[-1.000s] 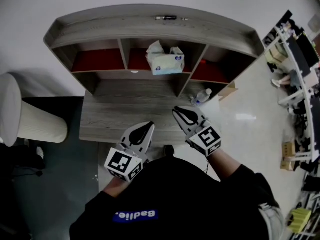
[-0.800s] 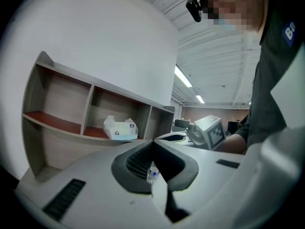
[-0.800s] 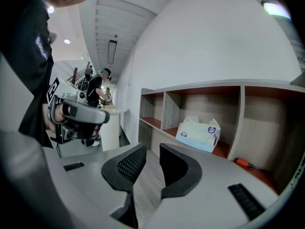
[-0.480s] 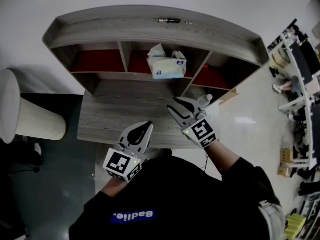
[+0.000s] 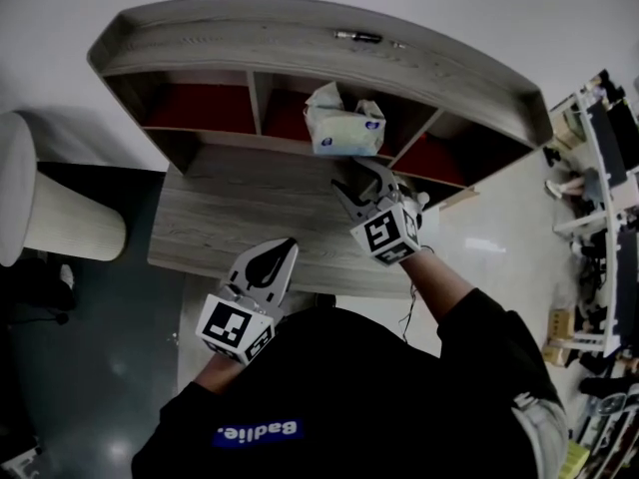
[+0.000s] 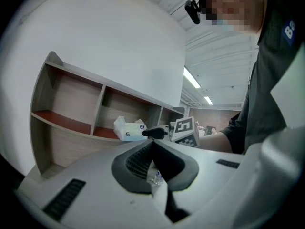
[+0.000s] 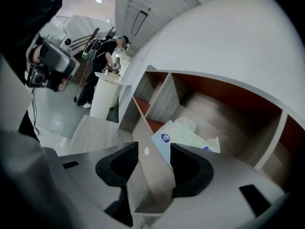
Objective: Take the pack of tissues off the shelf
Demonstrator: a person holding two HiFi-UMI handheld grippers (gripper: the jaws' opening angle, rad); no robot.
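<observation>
The pack of tissues (image 5: 344,129) is a white and pale blue soft pack with a tissue poking out, lying in the middle compartment of the grey wooden shelf (image 5: 300,53). My right gripper (image 5: 361,186) is just in front of and slightly right of it, apart from it. Its jaws have just been opening and stand open with nothing between them. In the right gripper view the pack (image 7: 187,136) lies straight ahead past the open right gripper (image 7: 153,152). My left gripper (image 5: 279,254) hangs back over the desk's front edge, shut and empty. The left gripper view also shows the pack (image 6: 128,129).
The shelf stands on a grey wooden desk (image 5: 240,223). A white cylindrical bin (image 5: 55,213) stands on the floor at the left. A small dark object (image 5: 357,36) lies on the shelf top. The side compartments (image 5: 200,108) have red floors. A person (image 7: 106,56) stands in the background.
My right gripper has moved forward toward the shelf, rolled and opened its jaws. The left gripper has barely shifted and stays shut. The tissue pack has not moved.
</observation>
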